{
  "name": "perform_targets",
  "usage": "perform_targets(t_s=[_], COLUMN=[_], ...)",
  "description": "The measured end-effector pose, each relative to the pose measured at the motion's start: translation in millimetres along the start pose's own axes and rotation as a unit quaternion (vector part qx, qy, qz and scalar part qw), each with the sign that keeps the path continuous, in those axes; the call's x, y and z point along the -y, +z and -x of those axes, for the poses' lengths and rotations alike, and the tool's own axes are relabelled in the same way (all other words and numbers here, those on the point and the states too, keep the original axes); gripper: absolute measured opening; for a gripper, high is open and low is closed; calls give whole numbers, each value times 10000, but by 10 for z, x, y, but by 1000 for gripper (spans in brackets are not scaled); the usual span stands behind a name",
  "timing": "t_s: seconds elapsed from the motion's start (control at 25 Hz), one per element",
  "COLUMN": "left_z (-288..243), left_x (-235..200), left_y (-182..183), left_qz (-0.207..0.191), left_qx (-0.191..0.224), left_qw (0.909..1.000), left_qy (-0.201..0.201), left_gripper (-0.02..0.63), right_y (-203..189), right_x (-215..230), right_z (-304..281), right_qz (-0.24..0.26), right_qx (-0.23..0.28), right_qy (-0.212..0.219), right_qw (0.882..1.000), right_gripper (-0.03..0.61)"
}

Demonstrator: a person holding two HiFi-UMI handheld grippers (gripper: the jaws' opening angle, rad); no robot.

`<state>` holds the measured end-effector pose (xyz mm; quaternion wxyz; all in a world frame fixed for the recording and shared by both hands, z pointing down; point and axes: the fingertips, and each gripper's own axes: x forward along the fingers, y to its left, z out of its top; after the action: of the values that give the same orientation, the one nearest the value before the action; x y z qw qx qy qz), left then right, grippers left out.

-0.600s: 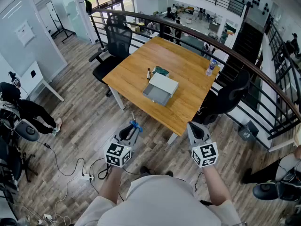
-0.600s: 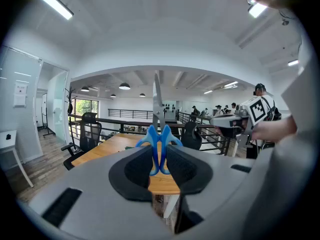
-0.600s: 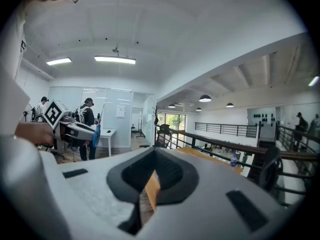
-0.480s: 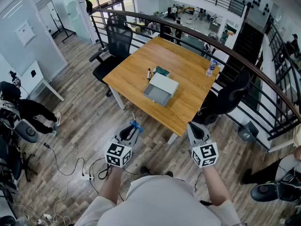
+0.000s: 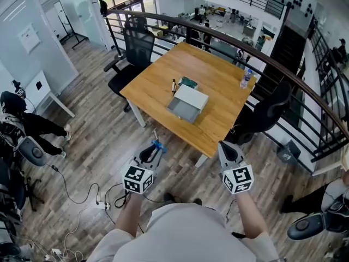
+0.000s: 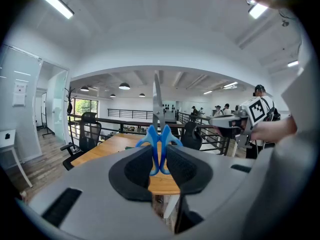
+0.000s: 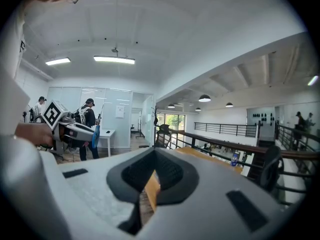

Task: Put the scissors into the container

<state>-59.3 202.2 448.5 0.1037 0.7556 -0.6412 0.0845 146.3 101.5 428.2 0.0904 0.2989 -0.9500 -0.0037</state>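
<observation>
The scissors (image 6: 159,149) are in my left tool (image 5: 154,149). Their blue handles are pinched edge-on between its pads, and the steel blades stand straight up out of the grip, closed on each other. From the head view the blue handle tips show at the front of that tool, out over the wooden floor (image 5: 103,135) and short of the near corner of the tabletop (image 5: 218,91).

My right tool (image 5: 226,146) is level with the left one and well apart from it. Its tips are pressed together with nothing between them. It also hangs over the floor, just short of the tabletop's near edge.

The container (image 5: 186,103) sits near the middle of the tabletop, well away from both tools. It is a pale box with a white top and a grey face turned my way. Just behind it lie a dark pen-like thing (image 5: 173,85) and a small green item (image 5: 187,82). A water bottle (image 5: 244,78) stands near the far right edge. A black office chair (image 5: 133,53) is drawn up at the left side of the tabletop, and another (image 5: 262,116) at the right.
</observation>
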Motion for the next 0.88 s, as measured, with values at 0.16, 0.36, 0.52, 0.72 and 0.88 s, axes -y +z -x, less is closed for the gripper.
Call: perform_targets(t_s=[0.16, 0.36, 0.52, 0.72, 0.88], left_z=[-23, -30, -35, -52, -51], left_x=[-45, -99, -183, -348, -500], left_y=[-10, -3, -43, -48, -39], left_qz=[-2, 12, 29, 39, 5], left_qx=[6, 25, 21, 5, -21], left_qw=[10000, 10000, 9999, 9998, 9996], left_qy=[-34, -91, -146, -211, -298], left_gripper=[78, 78, 78, 78, 78], right_y=[-41, -42, -52, -35, -14], right_x=[-18, -20, -68, -138, -217], right_z=[-55, -98, -172, -310, -417], right_qz=[-9, -63, -95, -157, -201], right_qx=[-45, -105, -129, -130, -142], right_qy=[-43, -155, -203, -269, -360], right_qw=[10000, 9998, 9997, 9994, 9990], right_gripper=[2, 2, 2, 2, 2])
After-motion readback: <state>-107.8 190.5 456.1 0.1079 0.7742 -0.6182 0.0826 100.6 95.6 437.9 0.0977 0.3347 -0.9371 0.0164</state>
